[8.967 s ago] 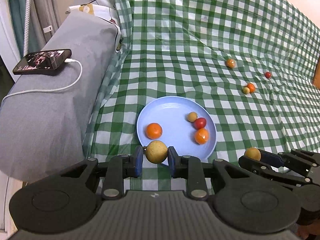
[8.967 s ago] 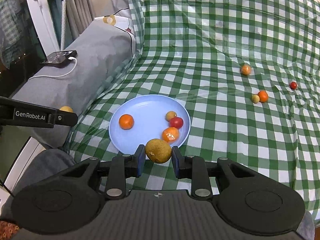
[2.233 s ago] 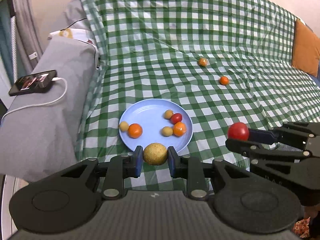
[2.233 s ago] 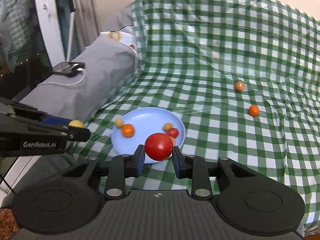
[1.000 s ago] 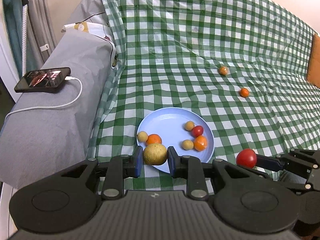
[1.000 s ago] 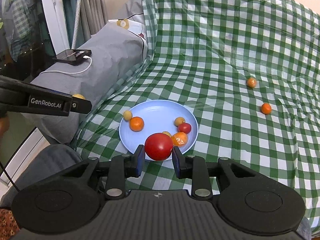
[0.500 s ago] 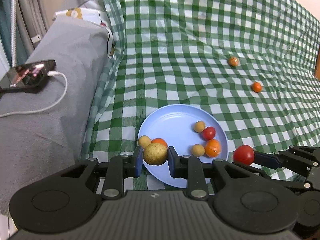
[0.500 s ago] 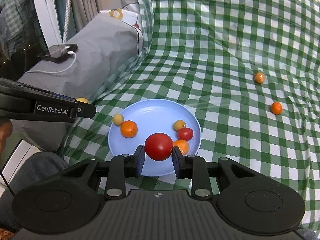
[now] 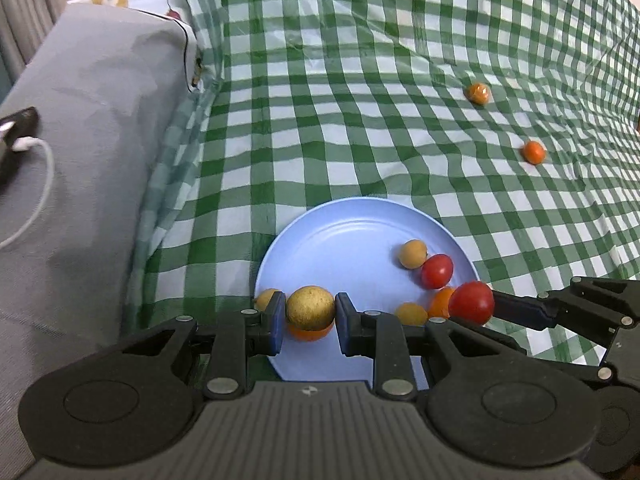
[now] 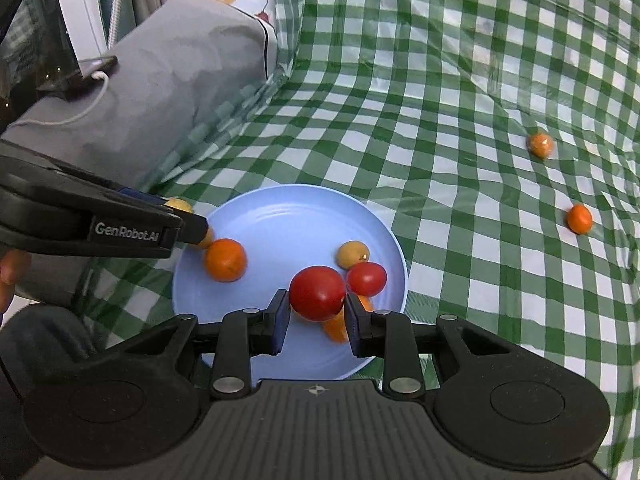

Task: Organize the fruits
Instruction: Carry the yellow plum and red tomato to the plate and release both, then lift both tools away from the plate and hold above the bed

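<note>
A light blue plate (image 9: 344, 236) lies on the green checked cloth and holds several small fruits. My left gripper (image 9: 310, 316) is shut on a yellow round fruit (image 9: 310, 307), held over the plate's near left rim. My right gripper (image 10: 318, 316) is shut on a red tomato (image 10: 317, 293), held over the plate's (image 10: 288, 216) near right part; the tomato also shows in the left wrist view (image 9: 471, 302). On the plate lie an orange fruit (image 10: 225, 260), a small red tomato (image 10: 366, 278) and a yellow fruit (image 10: 352, 254).
Two small orange fruits (image 9: 478, 93) (image 9: 533, 152) lie on the cloth at the far right. A grey cushioned armrest (image 9: 80, 128) runs along the left, with a phone and white cable (image 10: 86, 70) on it.
Both grippers have moved forward and down toward the plate, each still holding its fruit. The plate looks larger and closer in both views.
</note>
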A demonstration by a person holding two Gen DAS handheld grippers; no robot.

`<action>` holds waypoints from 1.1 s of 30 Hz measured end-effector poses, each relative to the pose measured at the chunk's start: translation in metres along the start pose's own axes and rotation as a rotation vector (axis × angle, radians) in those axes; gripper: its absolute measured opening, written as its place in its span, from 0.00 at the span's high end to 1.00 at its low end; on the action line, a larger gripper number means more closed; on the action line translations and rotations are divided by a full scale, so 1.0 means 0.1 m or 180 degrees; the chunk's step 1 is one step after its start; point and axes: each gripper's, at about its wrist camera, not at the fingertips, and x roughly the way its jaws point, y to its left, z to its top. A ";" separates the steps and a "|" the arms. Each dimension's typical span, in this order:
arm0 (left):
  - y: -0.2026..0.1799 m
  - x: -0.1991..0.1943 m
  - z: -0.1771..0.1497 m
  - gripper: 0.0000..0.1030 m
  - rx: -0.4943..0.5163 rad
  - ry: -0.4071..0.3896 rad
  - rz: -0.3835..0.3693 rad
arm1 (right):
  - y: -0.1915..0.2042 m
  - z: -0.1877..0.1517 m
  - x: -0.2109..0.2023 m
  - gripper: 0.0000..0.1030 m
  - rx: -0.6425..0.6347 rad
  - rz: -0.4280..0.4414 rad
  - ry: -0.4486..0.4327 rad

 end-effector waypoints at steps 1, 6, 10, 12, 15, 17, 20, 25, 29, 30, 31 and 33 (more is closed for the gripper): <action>0.00 0.04 0.00 0.72 0.0016 0.0010 -0.0007 | -0.01 0.00 0.03 0.70 0.0005 0.0001 0.0014; -0.04 0.20 0.05 0.72 0.0117 0.0034 -0.0002 | -0.03 0.02 0.17 0.70 -0.0015 0.0023 0.0087; -0.05 0.29 0.11 0.67 0.0152 0.0039 0.0054 | -0.03 0.02 0.26 0.70 -0.0038 0.0057 0.0137; -0.04 0.29 0.13 0.32 0.0143 -0.0003 0.0085 | -0.02 0.04 0.29 0.69 -0.0049 0.0083 0.0147; -0.04 0.16 0.09 0.00 0.0123 -0.0253 0.0122 | -0.02 0.06 0.27 0.49 -0.0052 0.0057 0.0139; -0.06 0.05 0.04 0.01 0.0201 -0.0297 0.0077 | -0.03 0.04 0.18 0.32 -0.0028 0.0000 0.0116; -0.08 -0.14 -0.11 0.01 0.0248 -0.0236 0.0082 | -0.04 -0.03 0.00 0.26 -0.0012 -0.0015 0.0154; -0.09 -0.53 -0.52 0.01 0.0173 -0.0143 0.0050 | -0.02 -0.24 -0.38 0.15 0.0089 -0.0077 0.0220; -0.06 -0.81 -0.78 0.01 -0.0023 -0.0066 0.0097 | 0.05 -0.40 -0.62 0.15 0.0169 -0.0025 0.0291; -0.05 -0.87 -0.84 0.01 -0.0079 -0.0075 0.0102 | 0.08 -0.42 -0.67 0.14 0.0188 -0.0026 0.0291; -0.05 -0.93 -0.88 0.01 -0.0123 -0.0085 0.0114 | 0.11 -0.44 -0.73 0.14 0.0201 -0.0031 0.0283; -0.04 -1.03 -0.95 0.01 -0.0171 -0.0099 0.0140 | 0.16 -0.49 -0.85 0.13 0.0199 -0.0049 0.0236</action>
